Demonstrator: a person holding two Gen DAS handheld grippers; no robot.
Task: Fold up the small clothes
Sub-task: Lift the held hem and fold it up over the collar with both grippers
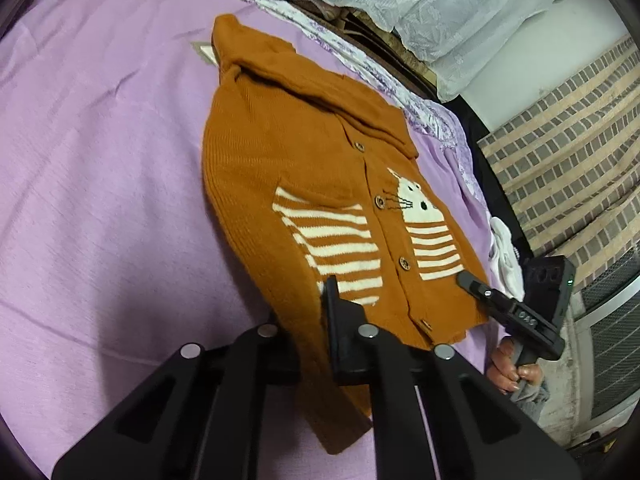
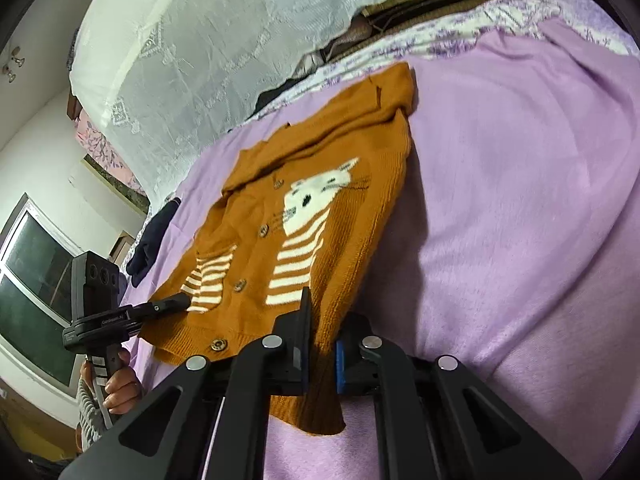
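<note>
An orange knitted child's cardigan (image 1: 304,168) with white stripes, a cat face and wooden buttons lies spread on a purple blanket (image 1: 100,160). It also shows in the right wrist view (image 2: 320,184). My left gripper (image 1: 316,320) is shut on the cardigan's bottom hem on one side; one finger is hidden under the knit. My right gripper (image 2: 320,344) is shut on the hem on the other side, with fabric between its blue pads (image 2: 340,364). Each gripper shows in the other's view, the right one (image 1: 472,284) and the left one (image 2: 176,302) at the hem.
The purple blanket (image 2: 520,200) covers the bed. White lace fabric (image 2: 208,60) and a floral sheet (image 1: 360,52) lie at the far edge. A dark garment (image 2: 152,240) and a white cloth (image 1: 506,256) lie at the bed's side. A brick-patterned floor (image 1: 568,128) lies beyond.
</note>
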